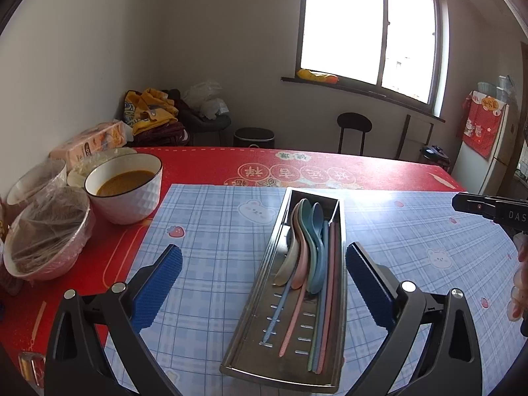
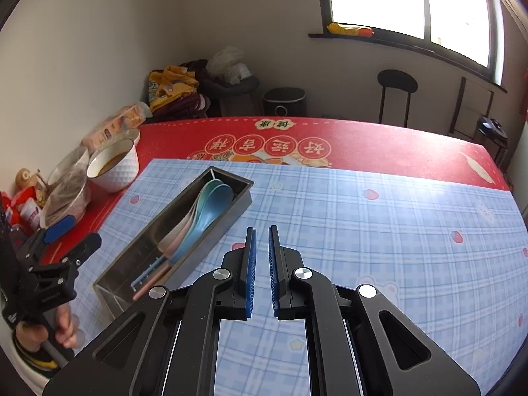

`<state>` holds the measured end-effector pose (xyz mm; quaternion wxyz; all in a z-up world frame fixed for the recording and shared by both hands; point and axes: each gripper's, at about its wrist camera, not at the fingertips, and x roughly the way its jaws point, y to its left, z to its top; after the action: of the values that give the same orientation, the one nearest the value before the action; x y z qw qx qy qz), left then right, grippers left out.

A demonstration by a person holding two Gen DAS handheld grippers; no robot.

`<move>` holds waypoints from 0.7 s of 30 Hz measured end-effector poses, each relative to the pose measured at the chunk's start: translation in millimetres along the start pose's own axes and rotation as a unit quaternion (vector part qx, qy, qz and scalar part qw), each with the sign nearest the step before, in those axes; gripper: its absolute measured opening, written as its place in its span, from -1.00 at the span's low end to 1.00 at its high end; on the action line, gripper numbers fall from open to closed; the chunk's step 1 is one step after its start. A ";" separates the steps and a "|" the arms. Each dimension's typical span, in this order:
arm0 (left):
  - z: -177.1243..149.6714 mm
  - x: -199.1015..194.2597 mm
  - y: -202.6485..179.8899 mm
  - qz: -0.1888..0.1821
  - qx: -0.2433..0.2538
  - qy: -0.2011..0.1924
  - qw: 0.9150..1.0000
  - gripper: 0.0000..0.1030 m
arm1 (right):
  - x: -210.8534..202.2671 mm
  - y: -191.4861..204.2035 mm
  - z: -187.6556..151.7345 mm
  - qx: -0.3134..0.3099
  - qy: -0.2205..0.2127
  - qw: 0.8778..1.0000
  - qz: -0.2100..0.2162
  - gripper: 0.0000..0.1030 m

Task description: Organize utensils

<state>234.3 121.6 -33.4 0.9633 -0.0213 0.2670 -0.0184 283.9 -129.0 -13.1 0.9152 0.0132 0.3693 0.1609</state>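
Steel utensil tray (image 1: 340,217) on blue plaid mat (image 1: 214,231), counter centre; pastel spoons (image 1: 305,247) and chopsticks (image 1: 330,297) inside. Left gripper (image 1: 264,257) wide, empty, straddling tray's near end. Right gripper (image 2: 262,247) nearly closed, empty, right of tray. Soup bowl (image 1: 125,188) far left.

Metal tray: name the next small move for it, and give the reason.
Probably none beyond backing both hands off. The metal tray on the blue plaid mat already holds the spoons and chopsticks, with no loose utensil visible on the mat. The left gripper stands open around nothing, and the right gripper is shut and empty.
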 end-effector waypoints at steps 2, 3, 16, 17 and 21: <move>4.7 -14.5 -10.8 -0.002 0.012 -0.012 1.000 0.88 | -17.6 -9.9 -4.9 0.004 -0.015 1.000 0.000 -0.80; 7.0 -22.2 -15.8 -0.001 0.018 -0.019 1.000 0.88 | -26.1 -14.7 -6.8 0.007 -0.023 1.000 -0.002 -0.73; 21.4 -105.3 -74.8 0.005 0.062 -0.120 0.991 0.88 | -138.5 -37.0 -37.0 -0.002 -0.171 0.984 -0.045 0.70; 20.4 -109.7 -80.7 0.013 0.070 -0.127 0.989 0.88 | -143.6 -36.9 -39.8 -0.001 -0.179 0.983 -0.051 0.70; 15.8 -122.5 -99.1 0.028 0.086 -0.139 0.986 0.88 | -155.5 -43.5 -49.2 0.018 -0.189 0.981 -0.045 0.70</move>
<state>135.1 28.9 48.1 0.9894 0.0664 0.1285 -0.0106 157.8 -222.2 49.3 0.9743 0.0436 0.1928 0.1078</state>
